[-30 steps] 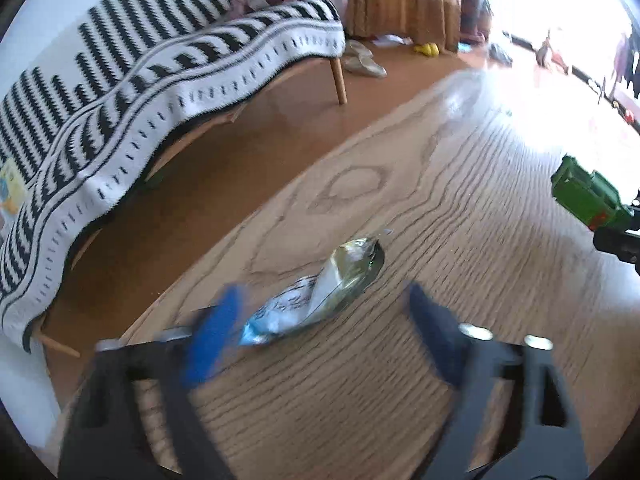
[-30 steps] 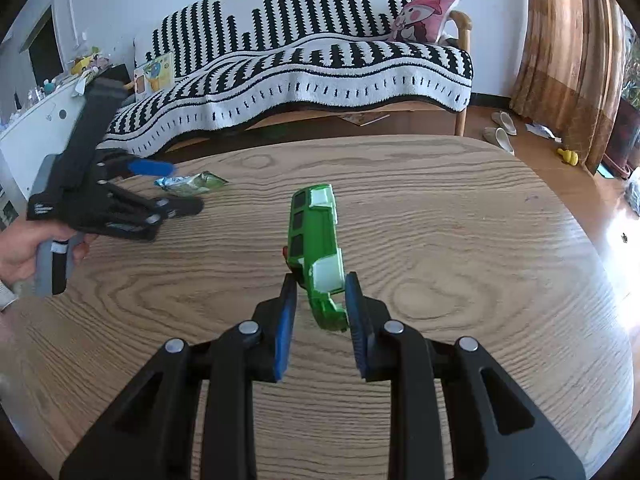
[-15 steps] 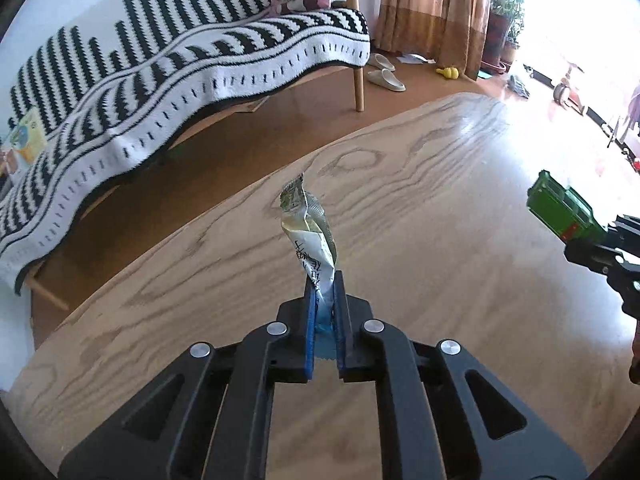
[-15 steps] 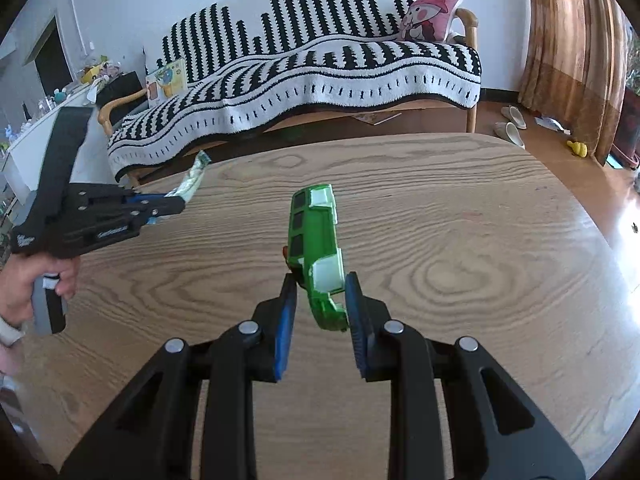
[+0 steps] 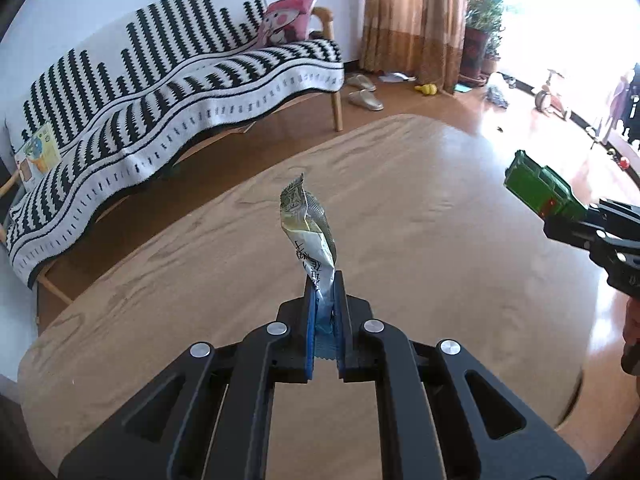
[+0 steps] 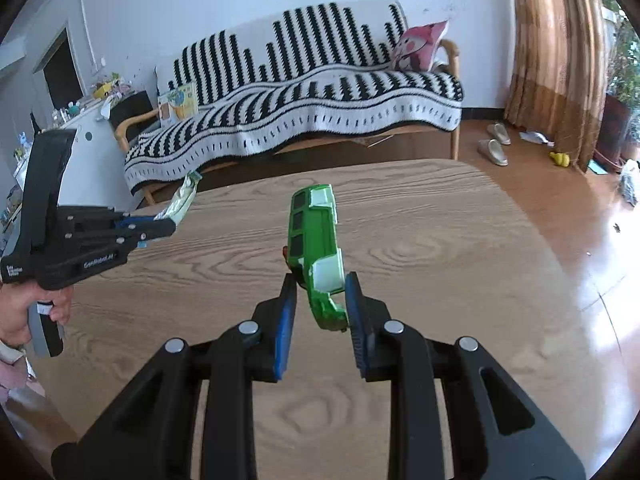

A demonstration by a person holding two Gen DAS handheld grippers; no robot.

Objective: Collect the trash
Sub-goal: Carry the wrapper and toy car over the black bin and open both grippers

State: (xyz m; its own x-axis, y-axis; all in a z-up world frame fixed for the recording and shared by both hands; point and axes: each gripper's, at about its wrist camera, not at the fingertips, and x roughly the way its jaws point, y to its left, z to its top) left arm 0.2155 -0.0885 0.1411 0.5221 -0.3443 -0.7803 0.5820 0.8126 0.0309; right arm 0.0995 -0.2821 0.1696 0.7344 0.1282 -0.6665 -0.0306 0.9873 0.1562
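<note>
- Crinkled silver-green foil of a twisted snack wrapper [image 5: 310, 236] is clamped at its near, blue-printed end between the blue pads of the left gripper [image 5: 324, 312]; the wrapper is held clear above the oval wooden table [image 5: 420, 208].
- Its long axis runs away from the gripper, with the torn tip pointing up and toward the far sofa; in the right wrist view the same wrapper [image 6: 182, 200] is seen slanting up and to the right.
- A green plastic toy bus with white panels [image 6: 318, 248] is gripped at its near end by the right gripper [image 6: 320, 304], whose pads are pressed against its two sides; its long axis points away toward the far table edge, tilted slightly left.
- The two grippers are held well apart over the tabletop.
- Beyond the table a wooden-framed sofa draped in a black-and-white striped blanket [image 6: 320, 112] is seen, with a pink cushion [image 6: 420, 46] at its right end.
- Slippers [image 6: 494, 152] lie on the floor at the far right, near a brown curtain [image 6: 556, 48].
</note>
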